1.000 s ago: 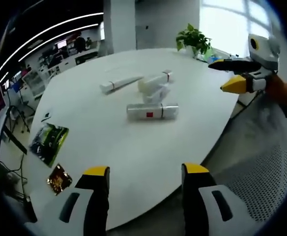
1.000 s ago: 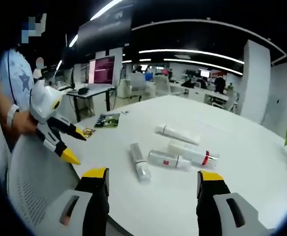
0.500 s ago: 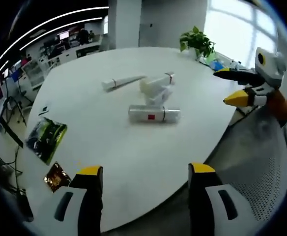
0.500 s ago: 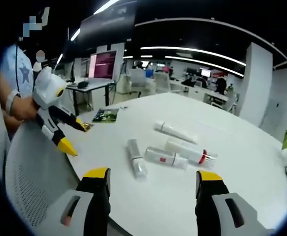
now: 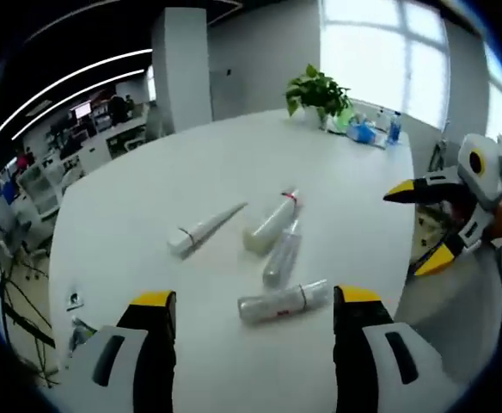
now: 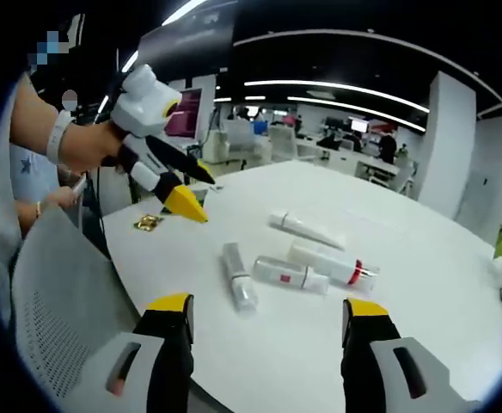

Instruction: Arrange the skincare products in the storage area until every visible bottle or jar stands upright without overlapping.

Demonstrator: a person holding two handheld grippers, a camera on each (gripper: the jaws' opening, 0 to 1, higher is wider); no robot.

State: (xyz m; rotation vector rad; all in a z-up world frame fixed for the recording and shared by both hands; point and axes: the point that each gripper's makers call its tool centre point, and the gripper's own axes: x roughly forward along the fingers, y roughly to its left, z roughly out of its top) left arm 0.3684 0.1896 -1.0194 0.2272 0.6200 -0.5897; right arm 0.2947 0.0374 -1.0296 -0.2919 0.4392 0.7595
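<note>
Several white skincare products lie on their sides in a loose cluster on the white table (image 5: 131,198). They are a flat tube (image 5: 204,231) (image 6: 307,231), a bottle with a red band (image 5: 270,225) (image 6: 333,265), a plain bottle (image 5: 282,256) (image 6: 238,286) and a bottle with a red label (image 5: 283,301) (image 6: 284,275). My left gripper (image 5: 253,299) is open and empty, held above the near side of the cluster; it appears raised at the upper left (image 6: 204,200). My right gripper (image 6: 268,305) is open and empty, short of the table edge; it appears at the right (image 5: 406,232).
A potted plant (image 5: 318,86) and blue bottles (image 5: 363,131) stand at the table's far edge. A gold foil packet (image 6: 148,222) lies near the left edge. A grey mesh chair (image 6: 62,292) stands beside the table. Office desks and monitors fill the background.
My left gripper has risen and swung in over the table, so its view now looks down on the cluster. The right gripper has held almost still. The products have not moved.
</note>
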